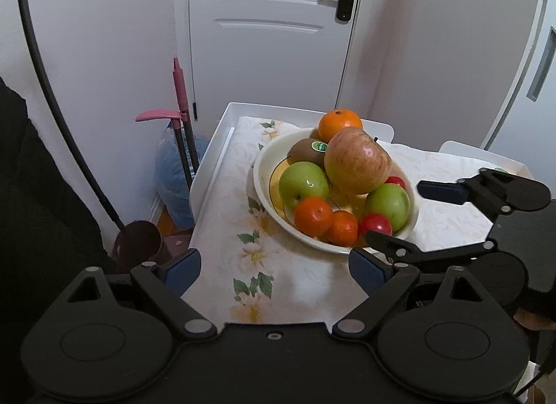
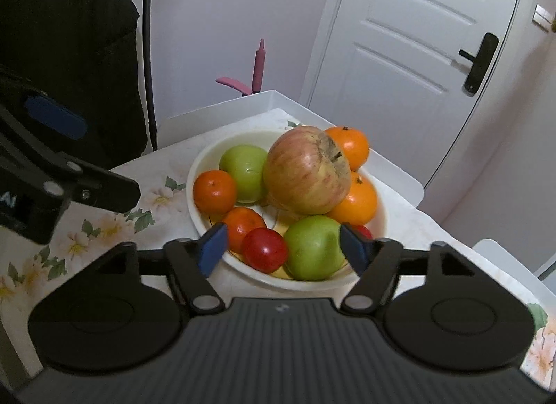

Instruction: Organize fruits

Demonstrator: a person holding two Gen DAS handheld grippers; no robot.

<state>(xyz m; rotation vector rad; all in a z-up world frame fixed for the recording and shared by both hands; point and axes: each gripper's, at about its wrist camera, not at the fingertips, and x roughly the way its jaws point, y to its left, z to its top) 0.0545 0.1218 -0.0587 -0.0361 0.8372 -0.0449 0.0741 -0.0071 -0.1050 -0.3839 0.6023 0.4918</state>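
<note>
Tongs first: we've got the left gripper (image 1: 274,272) spread wide with nothing in it, low at 6 o'clock, and the right gripper (image 2: 283,247) released too, its blue pads flanking a green apple (image 2: 314,247) and red fruit (image 2: 264,249) without touching. Both face the white bowl (image 1: 259,178) on the floral tablecloth (image 1: 222,223), big red-yellow apple (image 2: 305,169) piled on top, white door (image 1: 271,22) at 12 o'clock.
</note>
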